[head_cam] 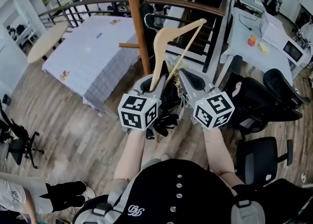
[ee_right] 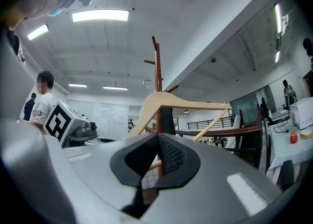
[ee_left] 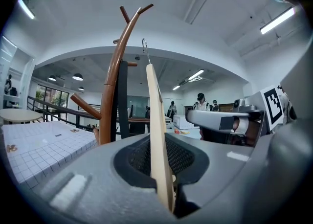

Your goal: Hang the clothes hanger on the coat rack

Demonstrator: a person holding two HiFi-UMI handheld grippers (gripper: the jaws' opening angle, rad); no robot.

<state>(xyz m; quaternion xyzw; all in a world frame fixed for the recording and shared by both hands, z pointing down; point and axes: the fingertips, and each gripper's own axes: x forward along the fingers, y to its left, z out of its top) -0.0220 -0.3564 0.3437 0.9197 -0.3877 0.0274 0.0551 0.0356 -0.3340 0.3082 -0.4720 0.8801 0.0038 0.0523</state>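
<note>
Hanger (head_cam: 158, 49) at frame centre, in the left gripper (head_cam: 153, 83), right gripper (head_cam: 186, 76) beside — rack (head_cam: 136, 17) just behind, upper centre; table (head_cam: 98, 56) left, chairs (head_cam: 261, 159) lower right.

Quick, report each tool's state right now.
Left tool: closed on the wooden hanger, gripping one arm.
Right tool: closed, apparently on the same hanger's crossbar.

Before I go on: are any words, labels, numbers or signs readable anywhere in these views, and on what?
No readable words or numbers in any view.
Left marker cube: black-and-white square pattern, no letters.
Right marker cube: same kind of pattern, no letters.
Black gear at the head view's bottom edge: white curly emblem, not legible as letters.
White shirt at lower left: print too small to read.
</note>
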